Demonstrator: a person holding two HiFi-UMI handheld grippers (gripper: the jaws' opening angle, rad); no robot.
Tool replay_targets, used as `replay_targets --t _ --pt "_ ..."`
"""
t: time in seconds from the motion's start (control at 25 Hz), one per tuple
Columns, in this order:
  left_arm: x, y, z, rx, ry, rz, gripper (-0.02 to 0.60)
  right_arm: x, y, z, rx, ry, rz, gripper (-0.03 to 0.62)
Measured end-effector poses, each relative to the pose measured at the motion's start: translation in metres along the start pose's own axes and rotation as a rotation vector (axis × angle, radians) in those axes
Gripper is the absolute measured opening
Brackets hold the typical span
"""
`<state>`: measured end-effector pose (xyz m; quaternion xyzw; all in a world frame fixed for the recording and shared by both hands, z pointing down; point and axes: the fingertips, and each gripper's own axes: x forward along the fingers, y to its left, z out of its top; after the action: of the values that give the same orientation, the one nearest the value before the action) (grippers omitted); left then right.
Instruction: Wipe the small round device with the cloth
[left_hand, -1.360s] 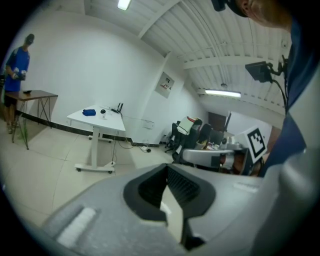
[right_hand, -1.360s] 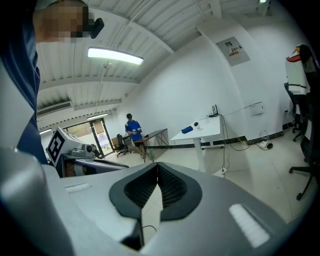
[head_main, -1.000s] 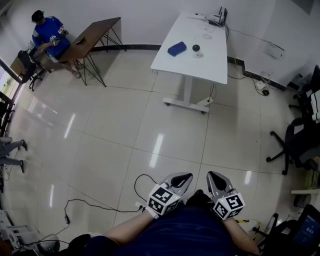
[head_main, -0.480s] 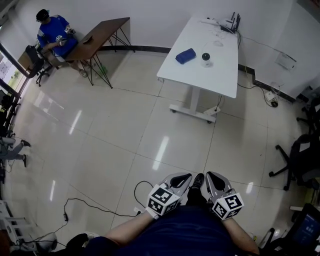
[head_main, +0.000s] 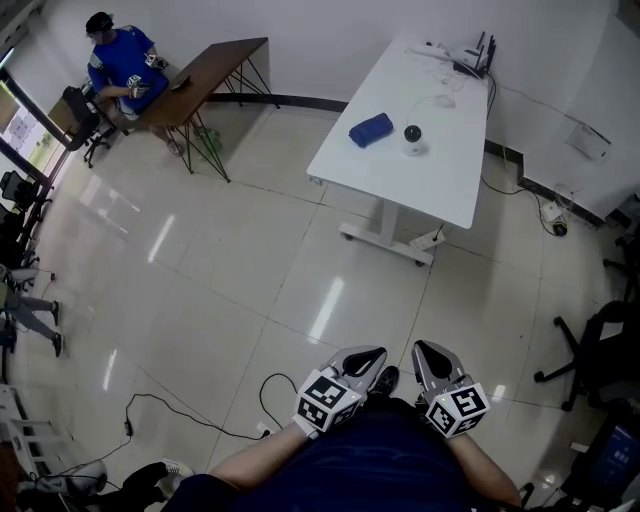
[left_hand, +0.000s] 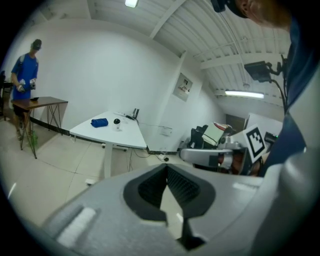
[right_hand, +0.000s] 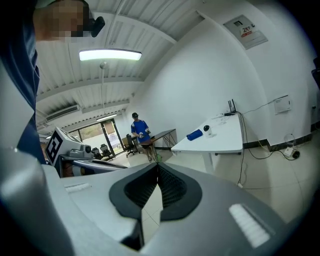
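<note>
Left gripper (head_main: 366, 357) and right gripper (head_main: 430, 352) sit side by side close to my torso, each with its jaws closed tip to tip and nothing between the pads. Both point across the tiled floor (head_main: 250, 250) toward the white table (head_main: 430, 185), which stands well apart from me. On that table the blue cloth (head_main: 371, 130) lies just beside the small round device (head_main: 413, 135), to its left in the head view. A router (head_main: 478, 55) stands at the table's far end. Further left, a person in blue (head_main: 120, 62) is at a brown table (head_main: 205, 65) by the wall.
</note>
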<state>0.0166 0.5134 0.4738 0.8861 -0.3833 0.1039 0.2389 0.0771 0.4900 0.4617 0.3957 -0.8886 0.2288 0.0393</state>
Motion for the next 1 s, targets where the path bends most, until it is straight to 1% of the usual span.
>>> replay_targets --t 0.24,0.44,0.56,0.8,1.0 --pt "0.036 0.006 0.025 0.005 -0.019 0.043 0.002 0.013 -0.039 0.026 -0.002 -0.013 0.030 0.011" --pt "0.055 0.012 0.039 -0.007 -0.011 0.061 0.002 0.023 -0.062 0.036 0.010 -0.011 0.039 0.011" --pt "0.067 0.022 0.042 0.005 -0.004 0.068 0.002 0.032 -0.072 0.040 0.018 -0.008 0.040 0.011" --pt "0.092 0.044 0.055 0.007 0.009 0.036 0.002 0.054 -0.097 0.051 0.028 -0.009 -0.006 0.011" --pt "0.117 0.073 0.070 0.002 0.013 -0.006 0.002 0.082 -0.120 0.064 0.025 -0.006 -0.055 0.011"
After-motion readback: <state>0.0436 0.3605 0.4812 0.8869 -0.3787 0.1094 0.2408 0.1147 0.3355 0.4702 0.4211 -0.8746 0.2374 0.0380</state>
